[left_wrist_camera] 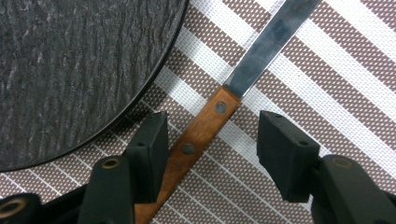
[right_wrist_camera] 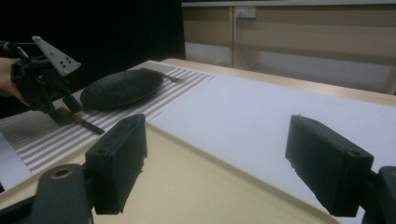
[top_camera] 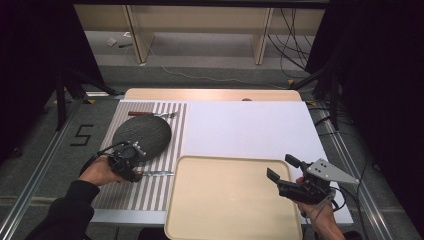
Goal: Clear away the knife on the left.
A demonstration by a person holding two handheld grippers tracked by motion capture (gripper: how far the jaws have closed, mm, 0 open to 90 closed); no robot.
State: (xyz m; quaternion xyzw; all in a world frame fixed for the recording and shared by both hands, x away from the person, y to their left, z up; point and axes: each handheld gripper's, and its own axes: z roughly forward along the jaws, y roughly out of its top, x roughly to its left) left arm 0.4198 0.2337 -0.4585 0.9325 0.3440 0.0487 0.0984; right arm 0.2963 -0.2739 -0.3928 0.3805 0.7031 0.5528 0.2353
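Jaws spread on left gripper [left_wrist_camera: 212,144], straddling knife [left_wrist_camera: 219,109] handle; right gripper [right_wrist_camera: 233,163] spread over tray [top_camera: 225,200]. Floor marking "5" [top_camera: 81,135].

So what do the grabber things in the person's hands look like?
Both are black. The left gripper has chunky square black pads with little screw holes, brass-coloured rivets lower down, and a thin black cable looping off it. The right gripper has the same blocky pads and a grey three-cornered plate dotted with small holes. The person's left arm wears a black sleeve.
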